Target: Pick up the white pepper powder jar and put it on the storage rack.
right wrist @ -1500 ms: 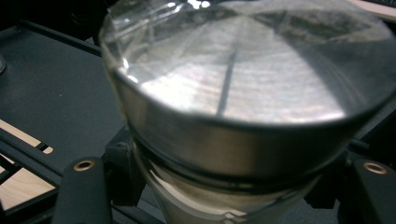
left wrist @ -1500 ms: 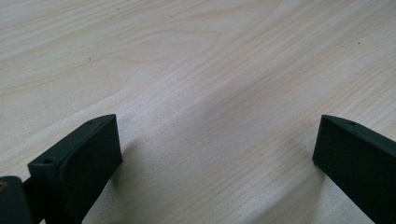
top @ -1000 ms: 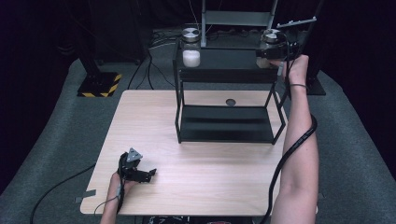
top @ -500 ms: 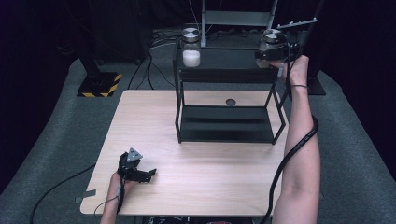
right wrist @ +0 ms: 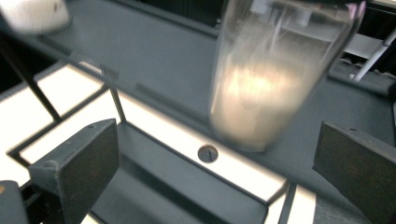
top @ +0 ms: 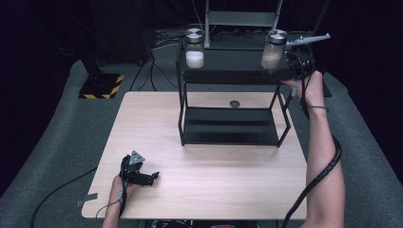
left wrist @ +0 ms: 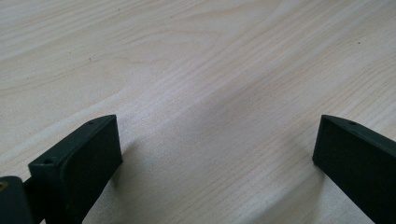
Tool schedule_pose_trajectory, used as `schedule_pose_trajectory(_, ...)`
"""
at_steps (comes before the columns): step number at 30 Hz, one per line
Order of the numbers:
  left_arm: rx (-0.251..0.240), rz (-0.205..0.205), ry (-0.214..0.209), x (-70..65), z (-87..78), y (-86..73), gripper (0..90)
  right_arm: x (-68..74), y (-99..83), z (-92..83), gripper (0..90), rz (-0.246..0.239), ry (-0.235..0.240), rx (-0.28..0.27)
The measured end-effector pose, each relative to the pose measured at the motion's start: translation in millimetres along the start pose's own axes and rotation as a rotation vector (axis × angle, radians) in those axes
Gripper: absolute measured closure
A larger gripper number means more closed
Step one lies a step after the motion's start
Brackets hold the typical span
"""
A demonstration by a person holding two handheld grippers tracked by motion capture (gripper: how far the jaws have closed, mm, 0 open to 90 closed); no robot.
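Observation:
A black metal rack [top: 228,66] stands at the back of the wooden table [top: 214,175]. On its top tier are a jar of white powder [top: 194,47] at the left and a jar of beige powder [top: 274,50] at the right. My right gripper [top: 293,71] hovers just right of the beige jar. Its jaws have just been opening and now stand wide apart. In the right gripper view the beige jar [right wrist: 266,79] stands blurred ahead of the right gripper [right wrist: 218,135], free of both pads. My left gripper [top: 151,178] rests open near the table's front left, over bare wood [left wrist: 217,140].
The rack's lower tier [top: 230,126] lies low on the table, with a small round hole [top: 234,103] in the tabletop behind it. A yellow-and-black striped base [top: 102,88] and cables lie on the floor at the left. A grey metal stand [top: 242,19] rises behind the rack.
My right gripper has let go of the beige jar and drawn back to the right and toward the person. The jar stays upright on the top tier. The left gripper has not moved.

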State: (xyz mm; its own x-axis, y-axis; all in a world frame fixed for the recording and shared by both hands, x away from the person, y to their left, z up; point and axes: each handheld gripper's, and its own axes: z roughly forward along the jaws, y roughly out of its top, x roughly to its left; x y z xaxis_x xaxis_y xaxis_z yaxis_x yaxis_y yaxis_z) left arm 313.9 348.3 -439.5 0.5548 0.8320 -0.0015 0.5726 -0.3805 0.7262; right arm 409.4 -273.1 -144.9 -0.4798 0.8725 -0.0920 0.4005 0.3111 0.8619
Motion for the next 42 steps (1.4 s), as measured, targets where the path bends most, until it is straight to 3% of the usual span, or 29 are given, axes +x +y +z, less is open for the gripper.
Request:
schedule_pose_trajectory(6, 0.000, 0.001, 0.000, 0.0, 0.0, 0.0, 0.4, 15.4, -43.6, -7.8, 0.0, -0.049, -0.011, 0.037)
schedule_pose_trajectory(11, 0.000, 0.001, 0.000, -0.1, 0.0, 0.1, 0.4, 28.0, -94.9, -8.7, 0.0, -0.064, 0.003, 0.051)
schedule_pose_trajectory(15, 0.000, 0.001, 0.000, 0.1, 0.0, 0.0, 0.4, 35.5, -137.1, -1.6, 0.0, -0.072, 0.043, 0.090)
schedule_pose_trajectory(20, 0.000, 0.001, 0.000, 0.0, 0.0, 0.0, 0.4, 46.8, -194.6, 9.8, 0.0, -0.043, 0.085, 0.117)
schedule_pose_trajectory(24, 0.000, 0.001, 0.000, -0.1, 0.0, 0.0, 0.4, 62.3, -233.3, 23.5, 0.0, -0.049, 0.108, 0.154)
schedule_pose_trajectory(28, 0.000, 0.000, 0.000, 0.1, 0.1, 0.0, 0.4, 72.6, -270.3, 32.8, 0.0, -0.010, 0.146, 0.159)
schedule_pose_trajectory(34, 0.000, 0.001, 0.001, -0.1, 0.0, 0.0, 0.4, 87.6, -301.4, 39.8, 0.0, -0.001, 0.158, 0.166)
schedule_pose_trajectory(42, -0.001, 0.001, 0.002, -0.6, 0.0, -0.2, 0.4, 87.0, -311.4, 36.8, 0.0, 0.013, 0.166, 0.145)
